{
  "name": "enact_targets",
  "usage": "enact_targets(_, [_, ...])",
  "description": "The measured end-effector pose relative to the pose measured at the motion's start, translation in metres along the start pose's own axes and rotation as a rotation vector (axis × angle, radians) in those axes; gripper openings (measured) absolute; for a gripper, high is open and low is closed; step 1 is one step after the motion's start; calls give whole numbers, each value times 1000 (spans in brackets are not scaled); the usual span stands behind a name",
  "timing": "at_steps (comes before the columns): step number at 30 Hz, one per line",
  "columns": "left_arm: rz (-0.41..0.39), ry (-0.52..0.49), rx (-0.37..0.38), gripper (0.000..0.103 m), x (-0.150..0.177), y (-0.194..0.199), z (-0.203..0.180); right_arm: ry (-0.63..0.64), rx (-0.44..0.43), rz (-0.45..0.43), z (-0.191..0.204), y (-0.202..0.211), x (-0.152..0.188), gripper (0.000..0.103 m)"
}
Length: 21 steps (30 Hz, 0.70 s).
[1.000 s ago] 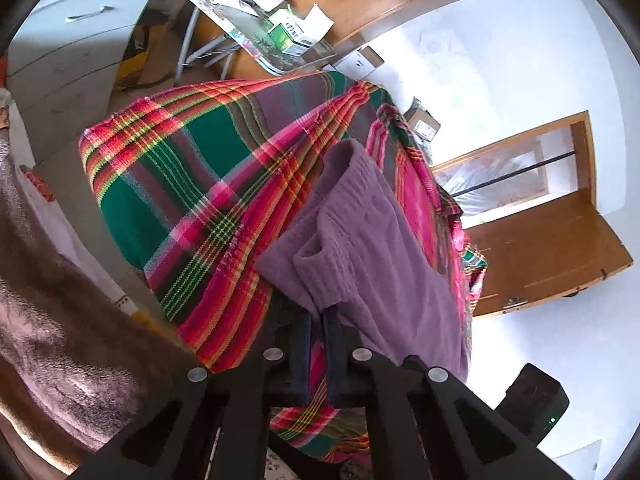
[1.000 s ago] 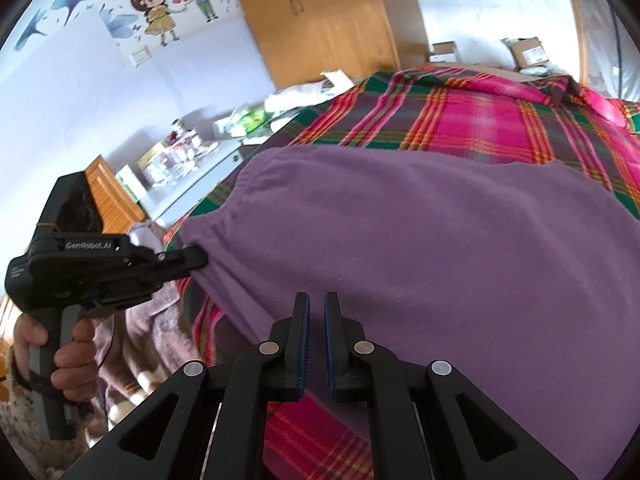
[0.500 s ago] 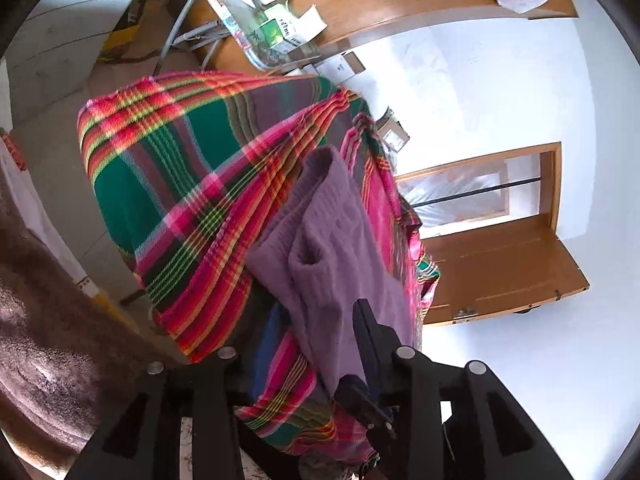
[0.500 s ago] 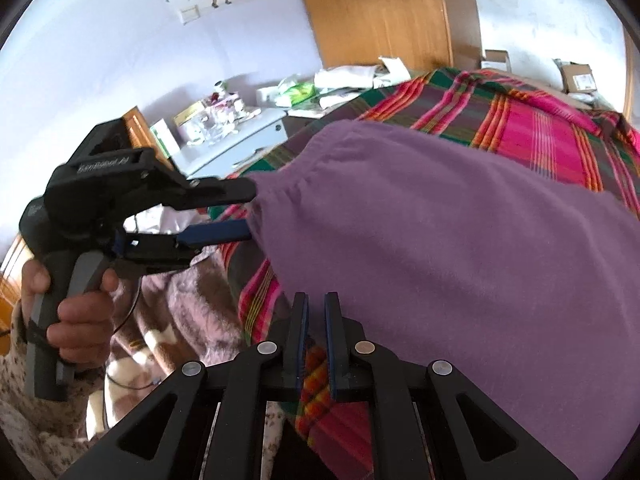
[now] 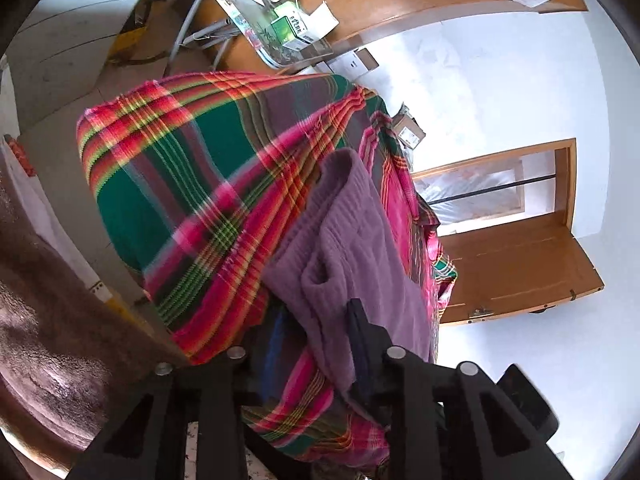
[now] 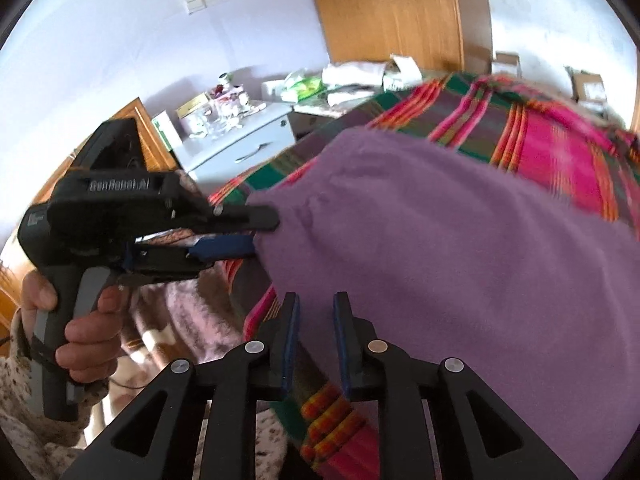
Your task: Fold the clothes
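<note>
A purple garment lies spread on a bed covered by a red-and-green plaid blanket. In the right wrist view the same garment fills the right half over the blanket. My left gripper is open, and the garment's near corner droops between its fingers. From the right wrist view, the left gripper has its jaws apart around that corner, held by a person's hand. My right gripper is open at the garment's near edge, with nothing clamped.
A brown fleece blanket hangs at the bed's near left. A white bedside cabinet with clutter stands beyond the bed, a wooden wardrobe behind it. A cluttered desk and an open wooden door flank the bed.
Both grippers were shut on the garment's edge a second ago. The left one opened first and let the corner go; the right one has now opened too. The garment has settled onto the bed.
</note>
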State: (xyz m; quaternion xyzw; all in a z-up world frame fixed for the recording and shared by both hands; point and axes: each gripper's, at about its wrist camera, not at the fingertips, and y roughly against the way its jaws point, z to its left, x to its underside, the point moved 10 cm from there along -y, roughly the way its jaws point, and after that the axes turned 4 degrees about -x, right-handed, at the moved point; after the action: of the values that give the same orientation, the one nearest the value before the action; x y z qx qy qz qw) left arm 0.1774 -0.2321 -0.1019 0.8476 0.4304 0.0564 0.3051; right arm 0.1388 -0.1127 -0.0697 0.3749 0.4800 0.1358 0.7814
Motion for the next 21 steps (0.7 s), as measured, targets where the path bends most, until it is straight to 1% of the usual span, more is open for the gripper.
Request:
enact_targets(3, [3,7,5,27,0,1,5,23,24,-13,-2,-2,-11,18])
enact_targets(8, [4,1,10,22,0,1,8,48,8,29,8,-19,-7,18])
enact_targets(10, [7,4,18,22,0,1,9,66,15,19,12,-19,-8,21])
enact_targets(14, [14,0,21,22,0,3,10,101,30,-1,18,-17,-10,21])
enact_targets(15, [15,-6,19,22,0,3,9,110,33,-6,20,-16,-11,22])
enact_targets(16, [16,-18,15,22,0,4,8,119,37,-11,22,-16,-11,27])
enact_targets(17, [17,-24,14,22,-1,5,7,128,41,-16,24,-15,-12,29])
enact_targets(21, [26,-19,29,22,-2,6,4,184,79,-12,30,-21,-11,31])
